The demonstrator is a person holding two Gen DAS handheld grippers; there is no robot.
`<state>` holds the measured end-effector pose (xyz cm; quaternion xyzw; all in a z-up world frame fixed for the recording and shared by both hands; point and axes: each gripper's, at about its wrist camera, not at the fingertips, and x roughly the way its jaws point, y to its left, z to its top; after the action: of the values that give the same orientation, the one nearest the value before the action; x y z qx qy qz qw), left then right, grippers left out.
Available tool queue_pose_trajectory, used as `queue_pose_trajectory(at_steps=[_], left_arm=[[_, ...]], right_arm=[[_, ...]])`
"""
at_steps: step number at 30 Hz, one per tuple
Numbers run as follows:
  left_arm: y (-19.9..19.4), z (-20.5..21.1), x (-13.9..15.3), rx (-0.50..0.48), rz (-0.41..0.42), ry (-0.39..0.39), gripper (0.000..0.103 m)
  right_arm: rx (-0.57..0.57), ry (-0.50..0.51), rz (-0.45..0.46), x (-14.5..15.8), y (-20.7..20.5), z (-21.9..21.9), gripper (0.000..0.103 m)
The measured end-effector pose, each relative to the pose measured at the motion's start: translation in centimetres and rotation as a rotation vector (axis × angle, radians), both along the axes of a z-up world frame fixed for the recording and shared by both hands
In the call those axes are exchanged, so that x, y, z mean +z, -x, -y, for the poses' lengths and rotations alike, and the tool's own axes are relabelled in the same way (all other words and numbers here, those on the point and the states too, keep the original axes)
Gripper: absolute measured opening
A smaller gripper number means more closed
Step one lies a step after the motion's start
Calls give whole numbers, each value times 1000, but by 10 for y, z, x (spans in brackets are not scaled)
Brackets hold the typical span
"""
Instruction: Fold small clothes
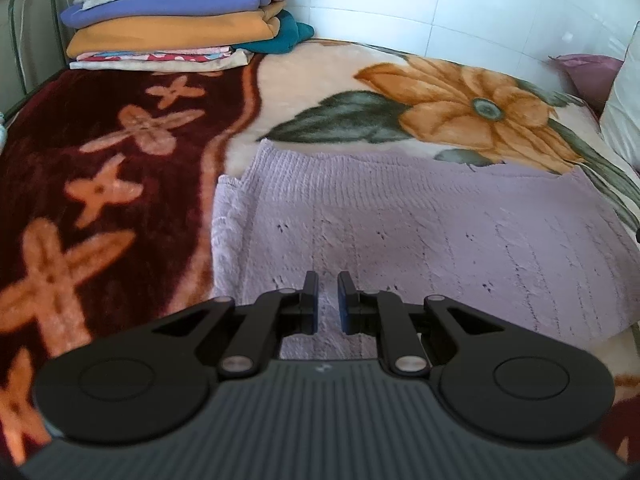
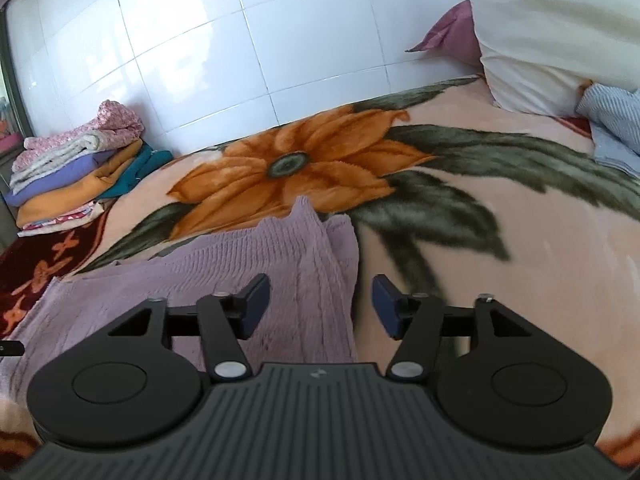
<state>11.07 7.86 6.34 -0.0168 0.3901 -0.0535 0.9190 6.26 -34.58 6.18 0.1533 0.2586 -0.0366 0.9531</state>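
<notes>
A lilac knitted garment (image 1: pixel 400 220) lies flat on the flowered blanket (image 1: pixel 120 160), with its left side folded inward. My left gripper (image 1: pixel 328 280) hovers over the garment's near part, its jaws almost together with only a thin slit, and nothing is seen gripped. In the right wrist view the garment (image 2: pixel 240 272) ends in a raised, folded right edge. My right gripper (image 2: pixel 320 284) stands open over that edge, one finger above the knit, the other above the bare blanket (image 2: pixel 520 280), with nothing pinched.
A stack of folded clothes (image 1: pixel 176 12) (image 2: pixel 80 168) sits at the bed's far left corner by the white tiled wall (image 2: pixel 240 60). A white pillow (image 2: pixel 540 40), a purple cushion (image 2: pixel 452 32) and blue striped cloth (image 2: pixel 612 128) lie to the right.
</notes>
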Motion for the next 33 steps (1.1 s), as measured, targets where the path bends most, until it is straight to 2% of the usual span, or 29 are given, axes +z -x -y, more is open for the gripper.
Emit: queue_pose_trajectory(at_steps=[3,4,5,6,7,8,11,18,21,24,30,33], left_arm=[[5,2,1,2,-8,7,14],[6,2,1,2,-10,13,17],[8,2,2,4,-12,18,25],[10,3,2,10,-11,19,44],[13,4,3,18,-2,14,58],[15,5,4,22,11,6,60],[20,8,4,21,16,-16,60],[29,10,-1,23,-20,33,60],[32,13,-5,22,-33,39,60],[35,16,-10,19,-47,45,60],[39,21,-17,12,-57,20,60],[39,23,-17,13,-54,6,60]], right_arm=[[4,-15,3,0,12,-3,73],[2,-19,5,1,16,-4,76],[0,-22,7,0,18,-5,78],[-1,-26,9,0,21,-6,80],[-4,-33,12,0,24,-6,81],[-7,-40,13,-1,26,-7,81],[-28,-61,10,-4,32,-5,82],[-44,-109,-17,-11,27,9,83],[-19,-134,-74,-19,16,17,84],[6,-203,-132,-33,4,24,84],[49,-267,-134,-39,-6,27,87],[100,-341,-116,-39,-7,26,86]])
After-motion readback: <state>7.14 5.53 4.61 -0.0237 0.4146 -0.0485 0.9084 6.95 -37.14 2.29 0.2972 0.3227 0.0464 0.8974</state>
